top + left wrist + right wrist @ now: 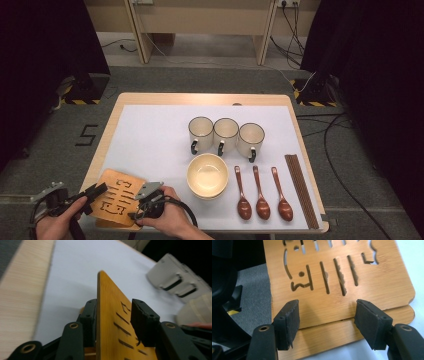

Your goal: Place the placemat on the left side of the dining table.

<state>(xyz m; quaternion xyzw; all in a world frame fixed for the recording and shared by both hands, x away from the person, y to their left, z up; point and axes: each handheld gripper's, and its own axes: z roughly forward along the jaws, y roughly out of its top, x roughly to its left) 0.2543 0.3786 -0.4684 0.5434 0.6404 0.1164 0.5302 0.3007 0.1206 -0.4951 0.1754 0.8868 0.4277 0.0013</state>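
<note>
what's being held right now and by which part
The left tool has the top wooden board's edge between its jaws; one pad touches, the other stands off, so a firm hold cannot be told. The right tool is open over the boards, holding nothing.

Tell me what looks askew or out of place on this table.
The top wooden board sits skewed on the one beneath, tipped up at its left edge between the left gripper's jaws. Mugs, bowl, spoons and chopsticks look neatly arranged.
</note>
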